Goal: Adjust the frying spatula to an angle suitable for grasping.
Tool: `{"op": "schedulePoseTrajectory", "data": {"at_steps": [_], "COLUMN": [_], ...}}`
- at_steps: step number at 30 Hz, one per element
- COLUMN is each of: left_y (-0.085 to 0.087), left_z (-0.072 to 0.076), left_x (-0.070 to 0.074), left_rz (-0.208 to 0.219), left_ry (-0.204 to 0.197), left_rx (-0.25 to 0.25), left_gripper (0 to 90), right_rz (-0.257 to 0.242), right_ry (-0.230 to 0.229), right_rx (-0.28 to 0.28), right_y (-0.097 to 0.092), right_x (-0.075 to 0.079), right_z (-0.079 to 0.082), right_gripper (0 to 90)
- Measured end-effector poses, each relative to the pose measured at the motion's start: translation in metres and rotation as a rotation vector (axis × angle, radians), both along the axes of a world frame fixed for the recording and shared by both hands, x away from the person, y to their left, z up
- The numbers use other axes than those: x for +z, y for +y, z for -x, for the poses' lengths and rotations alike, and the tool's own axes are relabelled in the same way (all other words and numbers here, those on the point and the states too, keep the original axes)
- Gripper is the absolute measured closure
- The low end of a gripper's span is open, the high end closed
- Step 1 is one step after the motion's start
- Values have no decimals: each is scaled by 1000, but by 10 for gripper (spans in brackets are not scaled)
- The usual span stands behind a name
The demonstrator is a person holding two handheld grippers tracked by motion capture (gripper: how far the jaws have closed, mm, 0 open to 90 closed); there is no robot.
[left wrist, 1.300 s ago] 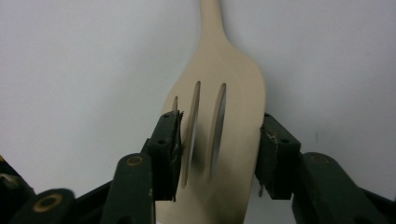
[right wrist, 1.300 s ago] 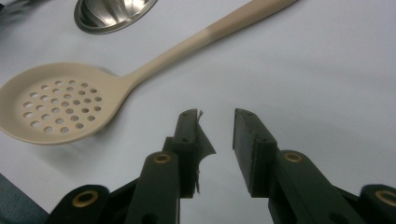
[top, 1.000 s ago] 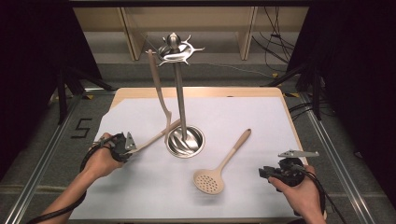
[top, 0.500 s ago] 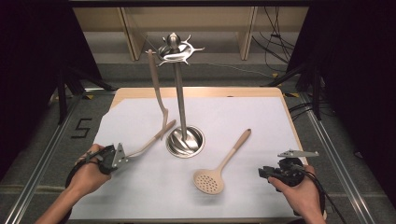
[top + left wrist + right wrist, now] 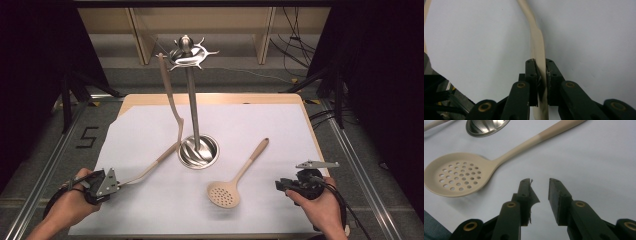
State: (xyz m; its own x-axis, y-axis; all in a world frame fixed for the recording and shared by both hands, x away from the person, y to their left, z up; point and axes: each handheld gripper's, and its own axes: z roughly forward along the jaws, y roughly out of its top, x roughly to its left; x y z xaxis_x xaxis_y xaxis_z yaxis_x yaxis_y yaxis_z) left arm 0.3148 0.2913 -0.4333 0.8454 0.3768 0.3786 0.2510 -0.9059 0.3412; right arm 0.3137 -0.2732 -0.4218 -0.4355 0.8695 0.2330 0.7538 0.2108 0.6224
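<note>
While clenched, the left gripper [image 5: 540, 75] fingers [image 5: 531, 75] pinch the beige utensil handle [image 5: 539, 47] between them.

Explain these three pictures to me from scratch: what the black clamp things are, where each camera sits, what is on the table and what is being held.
There is no robot arm here. A person holds a hand-operated gripper in each hand, each with two black fingers that pinch.

The high view looks down on the table from above the person's side. The left gripper is at its lower left, the right gripper at its lower right. The two other pictures come from cameras riding on the grippers, looking along their fingers.

On the white-covered table stands a metal utensil stand with hooks on top. A slotted spoon lies flat near the right gripper.

The left gripper is clamped on a long beige utensil handle, which runs towards the stand's base; its fingers have just been closing and easing slightly. The right gripper is open and holds nothing.
</note>
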Motion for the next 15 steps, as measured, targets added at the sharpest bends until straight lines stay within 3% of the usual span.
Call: {"op": "schedulePoseTrajectory", "data": {"at_steps": [3, 6, 9, 11, 12, 15], "left_y": [-1, -2, -3, -4, -4, -6], "left_z": [0, -1, -1, 0, -1, -6], "left_x": [-1, 0, 1, 4, 5, 11], "left_rz": [21, 49, 125, 188, 209, 260], "left_ry": [28, 93, 202, 242, 248, 260], "left_rx": [-9, -18, -32, -11, 2, 62], "left_gripper": [783, 713, 637, 584, 568, 535], "right_rz": [-4, -6, -6, -13, -2, 6], "right_ry": [10, 19, 23, 26, 9, 21], "right_rx": [-6, -9, -7, -5, -4, -14], "right_y": [0, 0, 0, 0, 0, 0], "right_x": [0, 0, 0, 0, -2, -1], "right_z": [0, 0, 1, 1, -1, 0], "right_gripper": [716, 712, 706, 704, 703, 701]}}
